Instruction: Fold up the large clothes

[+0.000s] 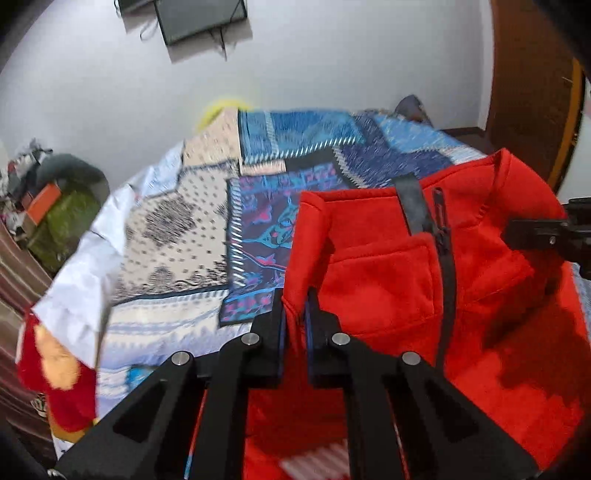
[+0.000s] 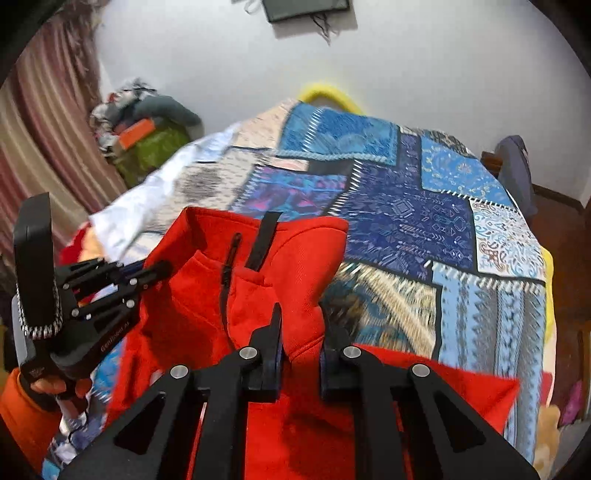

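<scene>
One red fleece jacket (image 1: 399, 266), with one black zipper (image 1: 445, 266) down front. Two tongs: left tongs (image 1: 294, 314), right tongs (image 2: 301, 343), each with two fingers. One bed (image 2: 491, 280) under one patchwork bedspread (image 2: 406, 221). One wall-mounted screen (image 1: 199, 18). One striped curtain (image 2: 48, 140). One heap of clutter (image 2: 144, 125) in corner, one orange box (image 2: 136, 133) within it. One yellow item (image 2: 328, 94) behind bed, kind unclear.
</scene>
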